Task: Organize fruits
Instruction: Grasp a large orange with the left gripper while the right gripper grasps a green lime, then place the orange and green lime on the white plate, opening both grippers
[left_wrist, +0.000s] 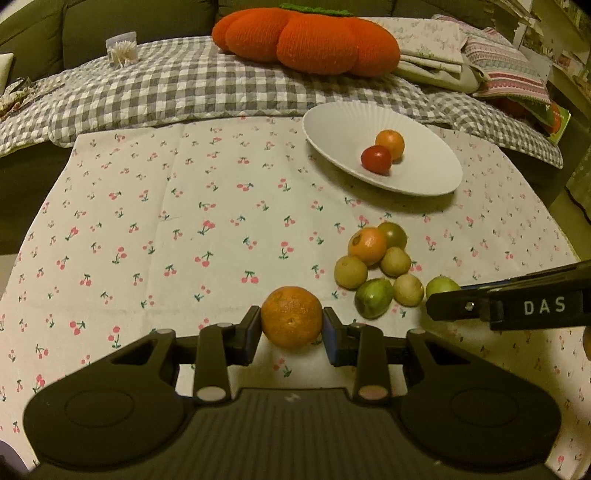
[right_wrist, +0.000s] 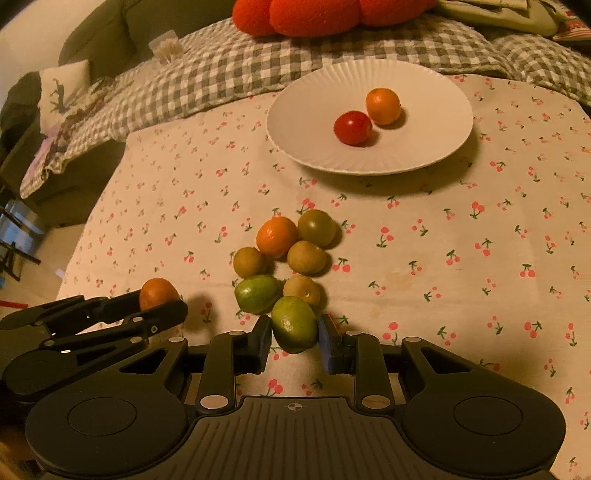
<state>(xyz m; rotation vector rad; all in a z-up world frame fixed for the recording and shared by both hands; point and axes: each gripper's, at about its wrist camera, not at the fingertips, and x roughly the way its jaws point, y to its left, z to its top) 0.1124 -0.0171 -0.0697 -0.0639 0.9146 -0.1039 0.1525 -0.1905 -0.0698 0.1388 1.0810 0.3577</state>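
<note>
Two grippers each hold a fruit near the surface's near edge. Left gripper (left_wrist: 291, 328): fingers closed on an orange mandarin (left_wrist: 291, 317), gripped across its widest girth. Right gripper (right_wrist: 293, 338): fingers closed on a green lime (right_wrist: 294, 324). Both fruits look light, firm and smooth-skinned, likely to roll; a mid-body hold suits them. Beyond, a loose cluster of fruits (right_wrist: 286, 254) lies mid-surface. Toward the far edge, a white plate (right_wrist: 306, 133) carries a tomato (right_wrist: 352, 127) touching a small orange (right_wrist: 383, 106).

Your two grippers, left gripper (left_wrist: 291, 334) and right gripper (right_wrist: 294, 341), are matte black plastic with ribbed centre plates, round side discs, silver rivets, blue-edged pads and white "DAS" lettering.
</note>
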